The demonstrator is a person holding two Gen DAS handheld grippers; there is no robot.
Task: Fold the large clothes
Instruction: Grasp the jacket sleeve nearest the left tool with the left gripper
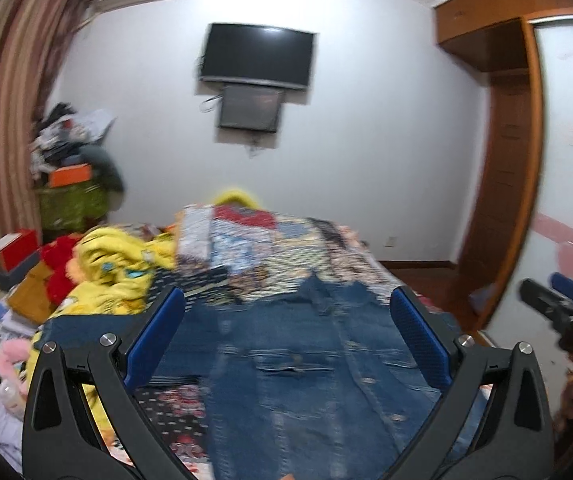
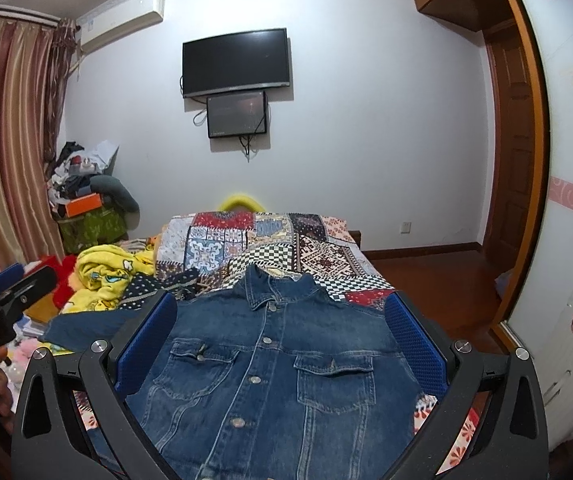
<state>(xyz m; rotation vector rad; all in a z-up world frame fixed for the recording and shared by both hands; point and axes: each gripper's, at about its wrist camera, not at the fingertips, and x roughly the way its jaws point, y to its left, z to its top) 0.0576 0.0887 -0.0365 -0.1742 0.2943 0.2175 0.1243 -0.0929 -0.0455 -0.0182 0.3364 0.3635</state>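
At far left our left gripper (image 1: 286, 332) hangs spread wide and empty; the right gripper (image 2: 282, 340) is likewise splayed, gripping nothing. Between them the denim jacket (image 2: 270, 368) lies face up, buttoned, on the patchwork quilt (image 2: 286, 240), one sleeve (image 2: 82, 330) flung left. We judge folding has barely begun: next, pinch that stiff, heavy sleeve inward.

White wall (image 2: 366, 140) ahead w/ black TV (image 2: 235, 62), small screen (image 2: 237, 114) below; striped curtains (image 2: 2, 152) left; AC unit (image 2: 122, 20) upper left; wood wardrobe (image 2: 514, 140) right; patchwork bed (image 2: 294, 244) below
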